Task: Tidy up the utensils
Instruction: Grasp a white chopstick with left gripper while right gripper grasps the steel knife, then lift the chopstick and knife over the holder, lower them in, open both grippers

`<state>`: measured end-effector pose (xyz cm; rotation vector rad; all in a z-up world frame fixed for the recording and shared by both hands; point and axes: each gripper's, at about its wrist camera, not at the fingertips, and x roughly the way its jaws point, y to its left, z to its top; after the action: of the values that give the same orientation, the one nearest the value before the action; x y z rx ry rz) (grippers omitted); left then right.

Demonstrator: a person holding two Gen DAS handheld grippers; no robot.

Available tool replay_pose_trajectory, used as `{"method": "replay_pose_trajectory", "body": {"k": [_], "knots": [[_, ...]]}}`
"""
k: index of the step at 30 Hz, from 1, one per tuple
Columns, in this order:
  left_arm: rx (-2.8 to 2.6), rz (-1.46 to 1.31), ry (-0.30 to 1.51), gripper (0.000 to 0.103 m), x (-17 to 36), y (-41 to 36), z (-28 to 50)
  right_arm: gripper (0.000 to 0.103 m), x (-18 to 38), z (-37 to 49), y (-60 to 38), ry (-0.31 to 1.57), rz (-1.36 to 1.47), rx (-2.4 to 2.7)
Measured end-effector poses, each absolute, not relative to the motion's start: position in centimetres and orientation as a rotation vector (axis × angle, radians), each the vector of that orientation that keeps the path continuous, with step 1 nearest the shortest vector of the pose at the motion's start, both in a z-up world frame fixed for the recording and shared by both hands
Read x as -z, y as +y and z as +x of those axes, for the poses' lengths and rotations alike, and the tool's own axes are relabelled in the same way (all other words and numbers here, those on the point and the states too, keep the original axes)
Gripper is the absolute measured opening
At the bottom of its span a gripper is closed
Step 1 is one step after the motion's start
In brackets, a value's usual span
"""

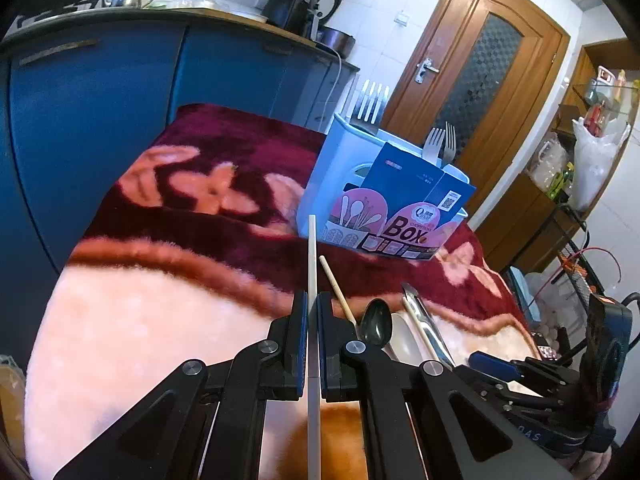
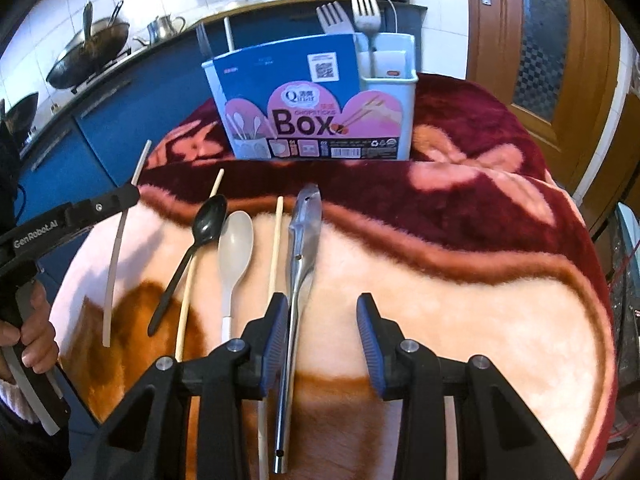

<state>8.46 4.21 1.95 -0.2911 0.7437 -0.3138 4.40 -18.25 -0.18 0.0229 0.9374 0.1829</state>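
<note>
Left gripper [image 1: 313, 312], clamped on a white chopstick [image 1: 312, 256], is judged mid-transfer toward the chopsticks box [image 1: 384, 200] at one o'clock; insertion is called for next, while the right gripper [image 2: 322, 320] stands spread.

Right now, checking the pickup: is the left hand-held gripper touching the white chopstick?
Touching. The left wrist view shows the left hand-held gripper shut on the white chopstick, both pads against it.
</note>
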Motion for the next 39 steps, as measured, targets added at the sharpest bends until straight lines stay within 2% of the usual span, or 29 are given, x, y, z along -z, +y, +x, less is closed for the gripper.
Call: {"method": "replay_pose_trajectory", "body": {"k": [26, 28, 32, 39], "knots": [[0.273, -0.195, 0.720, 0.004, -1.7, 3.3, 8.3, 0.042, 0.3, 10.2, -17.2, 1.116, -0.019, -0.259], [0.271, -0.193, 0.719, 0.004, -1.7, 3.2, 8.3, 0.040, 0.2, 10.0, -17.2, 1.107, -0.026, -0.253], [0.267, -0.193, 0.713, 0.004, -1.8, 3.1, 8.2, 0.024, 0.3, 9.8, -17.4, 1.072, -0.032, -0.233], [0.263, -0.188, 0.692, 0.004, -2.4, 2.5, 7.9, 0.020, 0.5, 8.7, -18.9, 0.987, 0.051, -0.241]]}}
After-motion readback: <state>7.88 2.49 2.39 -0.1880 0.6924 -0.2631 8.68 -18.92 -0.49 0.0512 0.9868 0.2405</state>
